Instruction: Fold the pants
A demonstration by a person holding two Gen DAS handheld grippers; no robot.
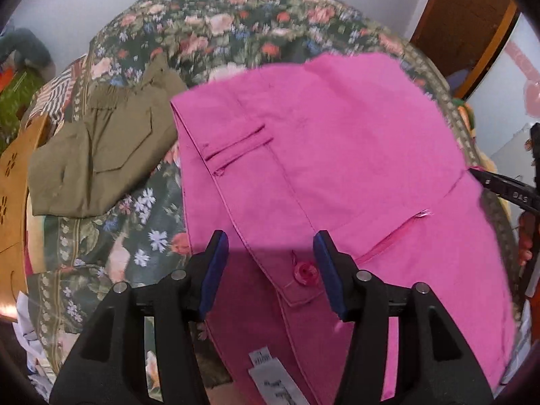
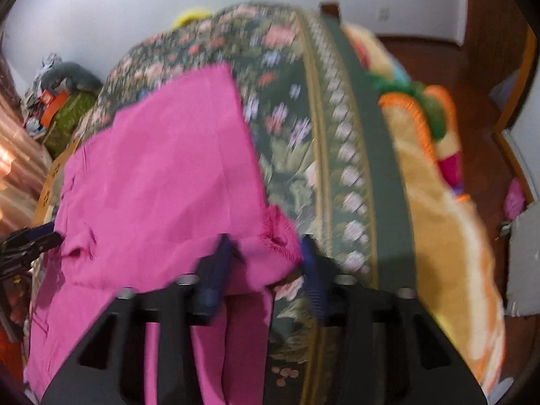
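Lying on floral bedspread [image 1: 236,33], pink pants [image 1: 337,152]

A home bedroom: a bed [image 1: 236,33] under a floral bedspread [image 2: 290,155], a wooden door [image 1: 465,17] upper right, clothes heaped far left.

On the black finger of the right gripper [image 1: 506,187], which enters the left wrist view from the right edge, there are small raised letters that look like "DAS", but they are not fully sharp. The white sewn-in care labels [image 1: 271,376] on the inside of the bright pink cotton pants [image 1: 337,155] carry dark print, and it is too small and blurred to read. In the right wrist view no text can be read.
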